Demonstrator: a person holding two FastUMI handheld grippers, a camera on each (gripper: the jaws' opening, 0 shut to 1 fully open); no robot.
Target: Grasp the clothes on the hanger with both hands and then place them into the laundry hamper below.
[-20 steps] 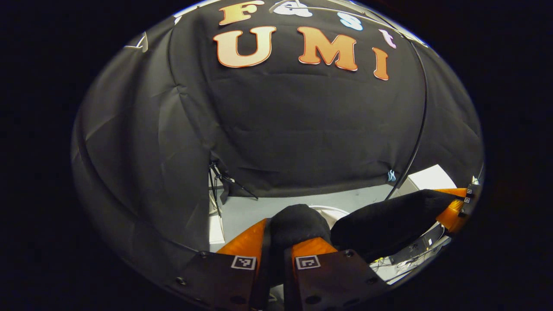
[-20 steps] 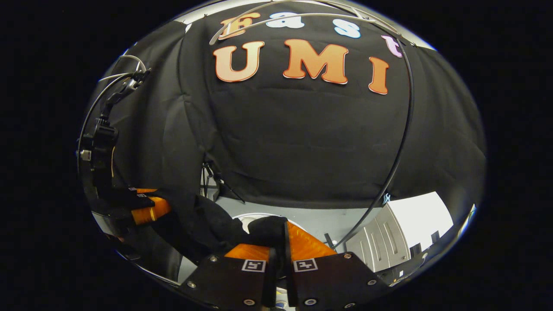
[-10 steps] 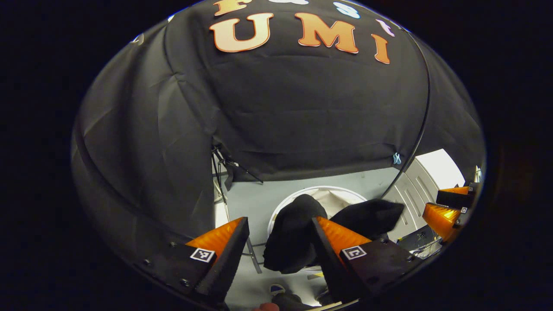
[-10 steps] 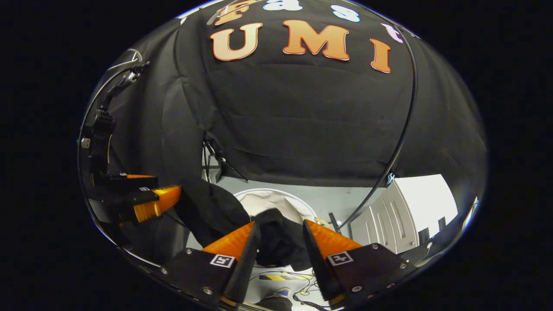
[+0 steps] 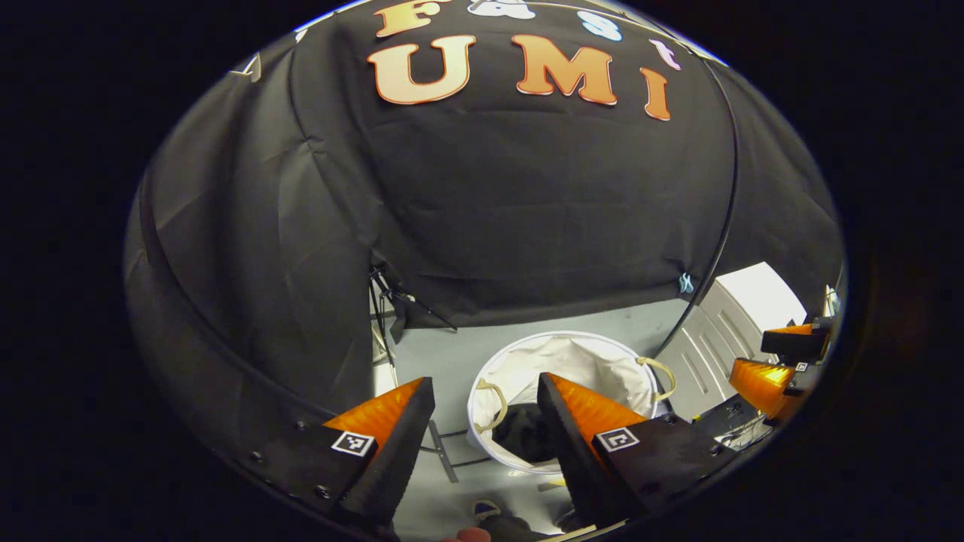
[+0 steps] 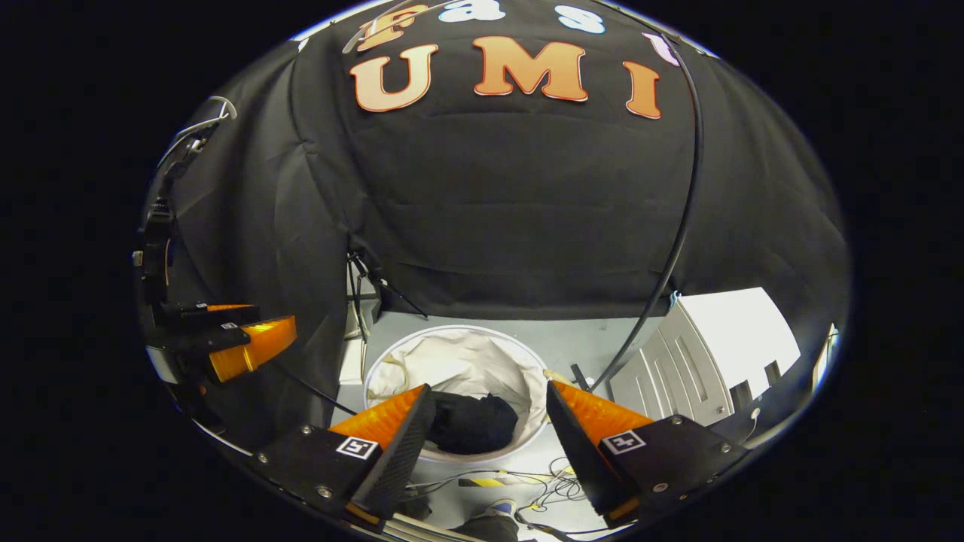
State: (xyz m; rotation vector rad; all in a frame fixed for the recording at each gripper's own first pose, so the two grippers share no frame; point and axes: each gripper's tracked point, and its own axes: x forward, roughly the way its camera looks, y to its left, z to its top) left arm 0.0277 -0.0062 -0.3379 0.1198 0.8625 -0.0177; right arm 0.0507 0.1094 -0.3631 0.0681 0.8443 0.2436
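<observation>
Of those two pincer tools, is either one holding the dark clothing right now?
Neither. The left gripper and the right gripper both stand open with nothing between their fingers, and the black garment lies inside the round white fabric hamper below.

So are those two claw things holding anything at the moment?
No. Each hand-held gripper, left and right, is open and empty; the black clothes lie loose inside the white laundry hamper.
</observation>
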